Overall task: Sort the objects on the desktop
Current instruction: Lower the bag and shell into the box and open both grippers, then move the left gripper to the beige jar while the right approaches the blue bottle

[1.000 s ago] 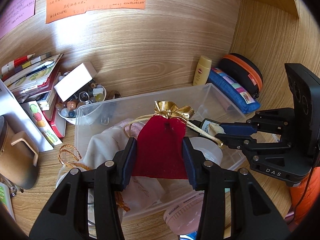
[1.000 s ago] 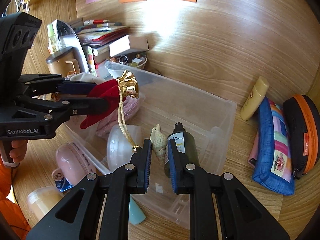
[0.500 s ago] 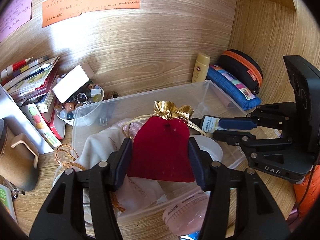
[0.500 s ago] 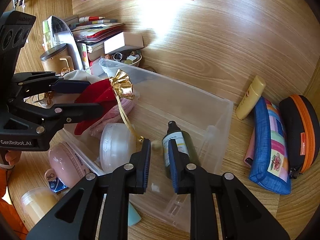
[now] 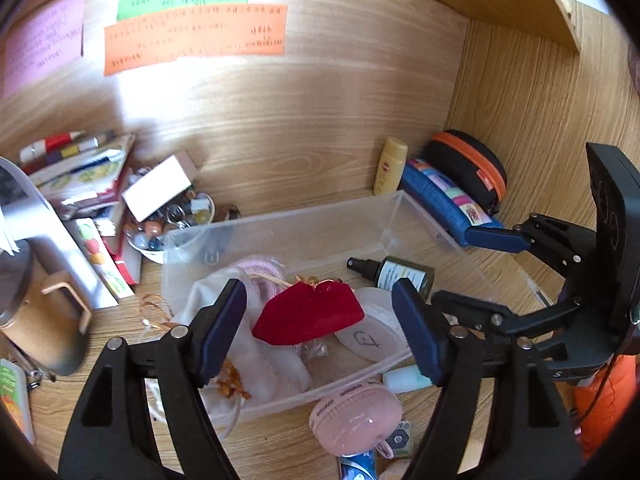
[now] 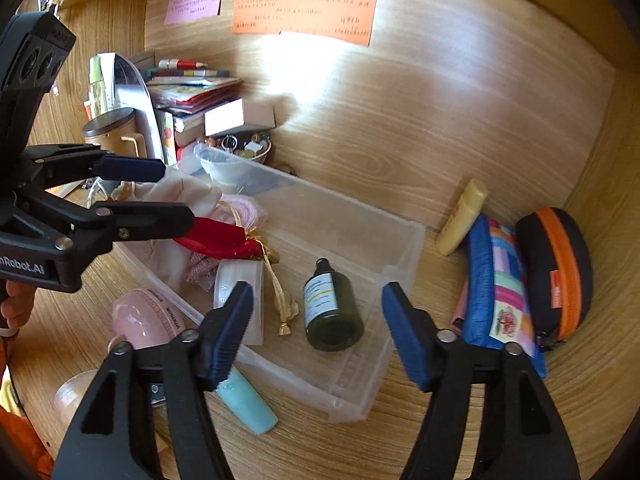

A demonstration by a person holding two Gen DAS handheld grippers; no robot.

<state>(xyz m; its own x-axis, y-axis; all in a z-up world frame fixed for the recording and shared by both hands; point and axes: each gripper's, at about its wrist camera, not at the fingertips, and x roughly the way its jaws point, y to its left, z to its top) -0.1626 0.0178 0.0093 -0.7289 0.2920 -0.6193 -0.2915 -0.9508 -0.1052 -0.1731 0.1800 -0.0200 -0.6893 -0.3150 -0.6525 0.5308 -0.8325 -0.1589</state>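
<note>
Red velvet drawstring pouch (image 5: 310, 316) with gold trim lies inside the clear plastic bin (image 5: 288, 226), toward the bin's left end, slumped over a pink knitted cloth (image 5: 262, 270) and against a round white lidded jar (image 5: 370, 336). Its gold cord and small bell (image 6: 285, 326) trail across the bin floor toward a dark green glass spray bottle (image 6: 330, 312) lying on its side mid-bin. Left gripper (image 5: 320, 328) hangs over the pouch, jaws just opened wide, pads clear of the velvet on both sides; the pouch sits between them but is not pinched. Right gripper (image 6: 316, 330) has likewise just spread its jaws, nothing gripped, with the bottle and bell visible in the gap below. A blue striped fabric case (image 6: 500, 292), a black case with an orange zip (image 6: 560, 272) and a yellow tube (image 6: 462, 216) stay on the desk beyond the bin's right end; a pink round compact (image 5: 356, 420) rests against its near wall. Judgement: the pouch looks light, soft and limp, folds under its own weight, velvet not slippery. Best hold is likely the gathered neck below the gold trim, or a pinch across the body; the loose cord may snag on neighbours. The bottle looks rigid, smooth, breakable.
</note>
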